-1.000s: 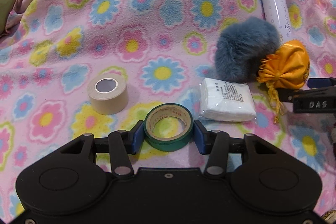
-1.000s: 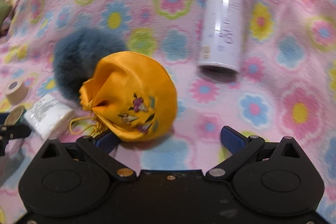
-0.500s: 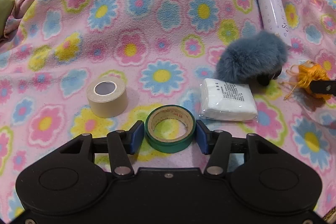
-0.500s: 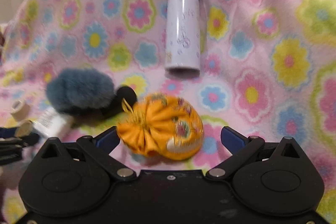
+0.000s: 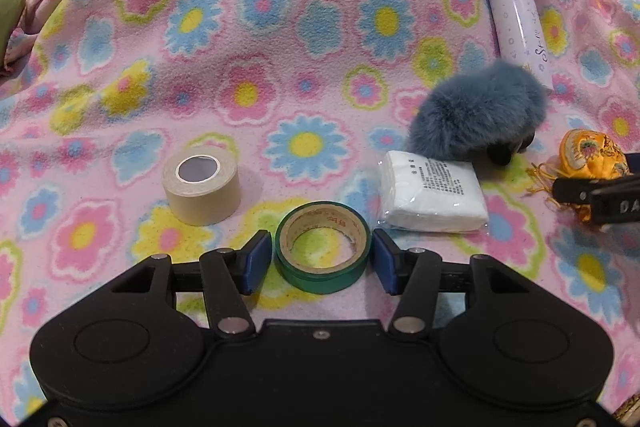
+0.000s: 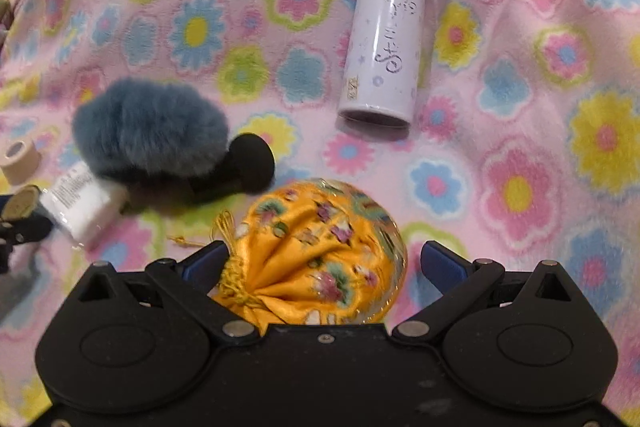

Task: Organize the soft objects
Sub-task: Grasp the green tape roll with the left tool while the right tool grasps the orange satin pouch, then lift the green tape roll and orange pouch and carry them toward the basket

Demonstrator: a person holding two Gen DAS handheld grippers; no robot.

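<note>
The orange drawstring pouch (image 6: 320,247) lies on the flowered blanket (image 6: 520,107), between the spread jaws of the right gripper (image 6: 320,263); its gathered neck and tassel cords point towards the left blue pad (image 6: 202,261), while the right pad stands clear of the cloth. Nothing is pinched here. The pouch looks light and yielding, its satin skin likely slippery, so a grip across the plump body, or just behind the cinched neck where the fabric bunches, would probably hold better than one on the loose cords.

The left gripper (image 5: 316,259) has its jaws around the green tape roll (image 5: 322,247), and they have just been opening: a thin gap shows on each side, so the roll sits between the pads unheld. The roll is stiff and would not give under pressure.

Further out, a white wrapped packet (image 5: 432,195) lies just beside the tape, soft and crinkly by its look, best taken across its short sides. The blue fluffy puff (image 6: 148,131) touches the packet's far edge, with a black rounded part (image 6: 250,163) at one end; the fur would compress a good deal before the jaws bite. A beige tape roll (image 5: 201,183) stands apart to the left, and a lilac bottle (image 6: 384,39) lies on its side beyond, hard and smooth.
</note>
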